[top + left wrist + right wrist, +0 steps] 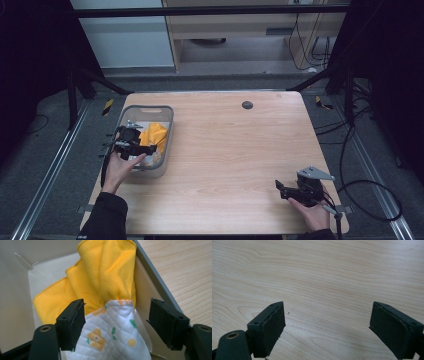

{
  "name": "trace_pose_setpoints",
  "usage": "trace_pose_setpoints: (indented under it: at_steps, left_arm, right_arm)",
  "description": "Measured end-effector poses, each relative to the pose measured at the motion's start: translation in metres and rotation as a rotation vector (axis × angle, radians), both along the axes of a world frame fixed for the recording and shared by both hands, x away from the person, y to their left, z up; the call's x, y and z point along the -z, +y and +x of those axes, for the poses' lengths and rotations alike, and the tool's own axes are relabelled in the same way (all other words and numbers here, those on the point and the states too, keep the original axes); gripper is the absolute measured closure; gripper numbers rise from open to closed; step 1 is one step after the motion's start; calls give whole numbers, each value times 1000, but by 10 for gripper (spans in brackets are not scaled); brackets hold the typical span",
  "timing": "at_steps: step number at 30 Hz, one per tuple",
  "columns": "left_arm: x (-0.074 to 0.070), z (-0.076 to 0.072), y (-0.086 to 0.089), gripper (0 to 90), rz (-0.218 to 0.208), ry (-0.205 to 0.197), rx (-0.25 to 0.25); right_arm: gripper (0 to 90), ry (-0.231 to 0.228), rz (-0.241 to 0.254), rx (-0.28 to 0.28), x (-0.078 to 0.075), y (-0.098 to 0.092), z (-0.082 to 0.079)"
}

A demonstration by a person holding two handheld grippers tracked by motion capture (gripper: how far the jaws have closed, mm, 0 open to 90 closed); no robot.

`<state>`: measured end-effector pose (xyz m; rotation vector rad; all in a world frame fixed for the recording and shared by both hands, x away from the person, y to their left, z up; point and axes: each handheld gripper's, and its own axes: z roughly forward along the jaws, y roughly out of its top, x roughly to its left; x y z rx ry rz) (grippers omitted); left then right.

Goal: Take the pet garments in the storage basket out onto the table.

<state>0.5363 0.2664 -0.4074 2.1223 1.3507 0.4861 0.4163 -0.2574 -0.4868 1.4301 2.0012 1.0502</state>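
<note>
1. One wooden table, pale and wide, taking up the middle of the high view; small dark round spot near the far edge.
2. Grey plastic bin at the table's left side, open-topped, close to the left edge; pale inner walls and grey rim seen from the left gripper view.
3. Yellow cloth inside the bin, crumpled, rising against the wall nearest the table's middle; seen close up as soft folds with a stitched hem, filling the far part of the bin.
4. White quilted cloth with orange flowers and green marks, also in the bin, lying just in front of the yellow cloth and overlapping its lower edge, touching it.
5. Left gripper held over the bin, pointing down into it; jaws spread, the quilted cloth lying between them, one pad at the cloth's edge, the other clearly apart from it; not pinching.
6. Right gripper low over the table's near right corner, well apart from the bin; in the right gripper view jaws spread wide with bare wood between them, holding nothing.
7. Left hand and right hand coming in from the near edge, dark sleeves behind.
</note>
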Motion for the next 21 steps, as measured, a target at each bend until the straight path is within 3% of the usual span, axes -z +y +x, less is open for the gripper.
trace_pose_setpoints:
  at_steps: [21]
  left_arm:
    - [12,7,-9,535,63,83,18]
  right_arm:
    - [124,11,-2,-11,1,1,0]
